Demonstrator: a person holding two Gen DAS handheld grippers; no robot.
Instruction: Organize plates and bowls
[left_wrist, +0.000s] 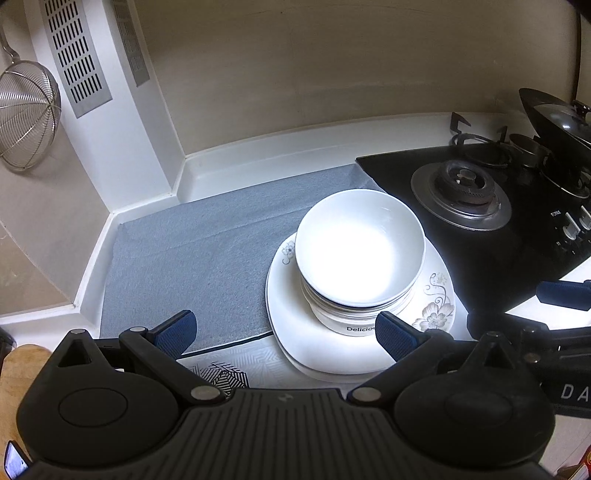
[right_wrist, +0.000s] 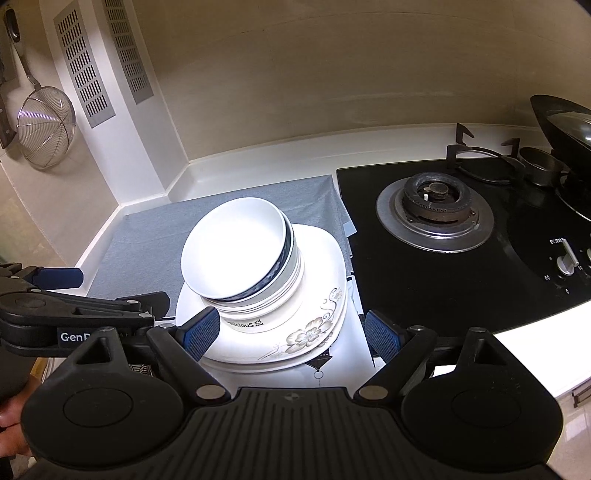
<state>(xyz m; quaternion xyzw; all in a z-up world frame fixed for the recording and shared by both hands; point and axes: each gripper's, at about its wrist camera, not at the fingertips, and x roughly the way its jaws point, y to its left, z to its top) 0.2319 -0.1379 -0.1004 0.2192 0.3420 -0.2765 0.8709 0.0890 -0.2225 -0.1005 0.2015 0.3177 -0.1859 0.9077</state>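
Note:
A stack of white bowls (left_wrist: 360, 254) stands on a stack of white flower-patterned plates (left_wrist: 432, 314) on the counter; the lowest bowl reads "Delicious". The same bowls (right_wrist: 240, 251) and plates (right_wrist: 314, 332) show in the right wrist view. My left gripper (left_wrist: 284, 332) is open and empty, just in front and to the left of the plates. My right gripper (right_wrist: 291, 334) is open and empty, its fingers on either side of the plates' near edge, not touching. The left gripper also shows at the left of the right wrist view (right_wrist: 59, 278).
A grey mat (left_wrist: 192, 254) covers the counter under and left of the dishes. A black gas hob (right_wrist: 439, 218) lies right of them, with a wok (right_wrist: 569, 125) at its far right. A wire strainer (left_wrist: 26, 122) hangs on the left wall. The counter's corner wall is behind.

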